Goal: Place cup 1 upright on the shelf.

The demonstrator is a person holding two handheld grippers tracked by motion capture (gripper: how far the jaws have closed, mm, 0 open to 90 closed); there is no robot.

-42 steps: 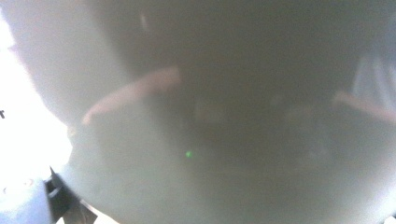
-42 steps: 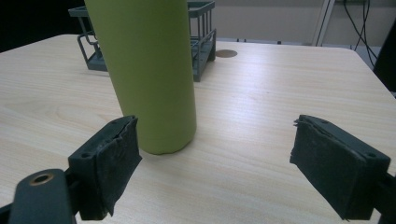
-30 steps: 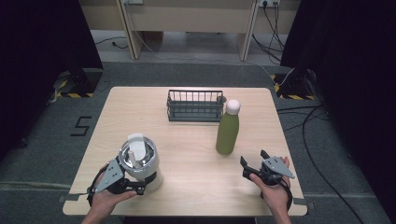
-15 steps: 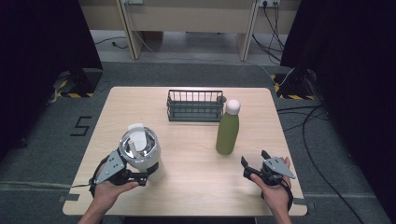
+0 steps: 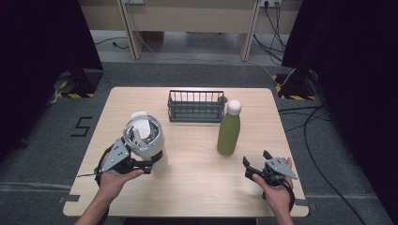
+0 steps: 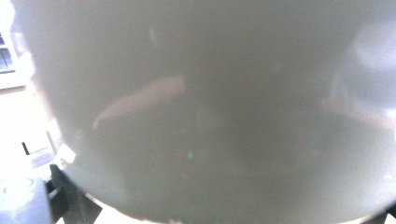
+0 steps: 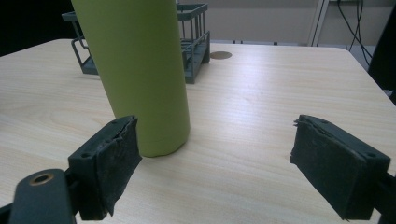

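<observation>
Left gripper (image 5: 149,165) clamps the white tumbler (image 5: 144,140) at mid-body; smooth, rigid, probably slippery and top-heavy; right gripper (image 5: 254,169) gapes empty.

Tumbler (image 6: 210,107) blurred, hides left tool jaws; green bottle (image 7: 135,70) top cut off by frame edge.

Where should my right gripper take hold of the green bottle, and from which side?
Grip the green bottle around its straight cylindrical body, below the white cap. It stands upright on the table, just ahead and left of the right gripper, whose jaws are open. Coming in level from the near side looks best: the wire basket stands close behind it.
</observation>
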